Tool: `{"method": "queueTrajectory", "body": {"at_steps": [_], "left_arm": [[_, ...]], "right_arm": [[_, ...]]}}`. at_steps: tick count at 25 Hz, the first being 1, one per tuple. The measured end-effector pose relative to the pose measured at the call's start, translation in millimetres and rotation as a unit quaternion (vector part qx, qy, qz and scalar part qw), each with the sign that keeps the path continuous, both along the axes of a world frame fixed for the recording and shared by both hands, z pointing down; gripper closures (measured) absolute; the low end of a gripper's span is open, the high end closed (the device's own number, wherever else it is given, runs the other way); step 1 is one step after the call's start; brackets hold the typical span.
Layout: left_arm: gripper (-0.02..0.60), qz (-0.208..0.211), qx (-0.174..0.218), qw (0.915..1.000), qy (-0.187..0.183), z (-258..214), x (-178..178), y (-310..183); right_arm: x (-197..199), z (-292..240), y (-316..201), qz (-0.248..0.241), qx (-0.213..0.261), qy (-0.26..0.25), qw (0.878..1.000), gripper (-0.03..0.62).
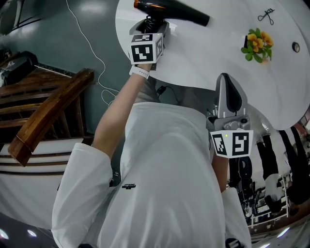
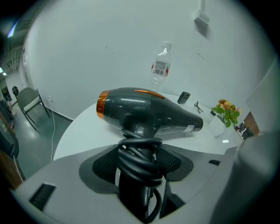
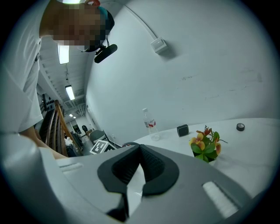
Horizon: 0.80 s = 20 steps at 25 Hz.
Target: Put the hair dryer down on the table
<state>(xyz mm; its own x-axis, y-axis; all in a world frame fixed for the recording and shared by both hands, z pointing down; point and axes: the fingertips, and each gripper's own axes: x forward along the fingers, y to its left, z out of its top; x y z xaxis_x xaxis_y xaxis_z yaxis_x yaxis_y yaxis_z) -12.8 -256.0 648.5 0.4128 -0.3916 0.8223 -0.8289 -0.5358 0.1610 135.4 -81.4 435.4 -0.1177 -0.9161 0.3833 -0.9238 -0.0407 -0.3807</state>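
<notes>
Dark grey hair dryer [image 2: 148, 111], orange rear ring, cord-wrapped handle, level over table [image 2: 85, 129]

Hidden, clipped or too small to tell

In the head view the hair dryer [image 1: 179, 12] is clipped by the top edge at its rear, and its handle is mostly hidden behind the left gripper [image 1: 156, 25] and its marker cube. Whether the body touches the counter [image 1: 208, 58] cannot be told. The counter itself runs out of the picture at the top and right. In the left gripper view the handle's lower end is lost between the jaws at the bottom edge. The bottle [image 2: 160, 68] has label print too small to read, and the small dark object [image 2: 184, 97] near it is too small to name.
</notes>
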Motion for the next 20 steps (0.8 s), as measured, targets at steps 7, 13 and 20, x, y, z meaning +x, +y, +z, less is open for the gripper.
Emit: {"method": "queueTrajectory", "body": {"at_steps": [7,13,20], "left_arm": [[0.313,0.013,0.002,0.9998,-0.012,2.5,4.1,1.9],[0.287,0.017,0.009,0.9998,-0.011,-0.7,2.5,2.5],[0.285,0.007,0.035,0.9993,-0.005,-21.6,-4.5,8.4]], "right_arm": [[2.3,-3.0,5.2,-0.002,0.005,0.000,1.000,0.582],[7.2,-5.6,11.6,-0.002,0.010,0.002,1.000,0.582],[7.8,-12.8,17.6,-0.008,0.023,0.003,1.000,0.582]]}}
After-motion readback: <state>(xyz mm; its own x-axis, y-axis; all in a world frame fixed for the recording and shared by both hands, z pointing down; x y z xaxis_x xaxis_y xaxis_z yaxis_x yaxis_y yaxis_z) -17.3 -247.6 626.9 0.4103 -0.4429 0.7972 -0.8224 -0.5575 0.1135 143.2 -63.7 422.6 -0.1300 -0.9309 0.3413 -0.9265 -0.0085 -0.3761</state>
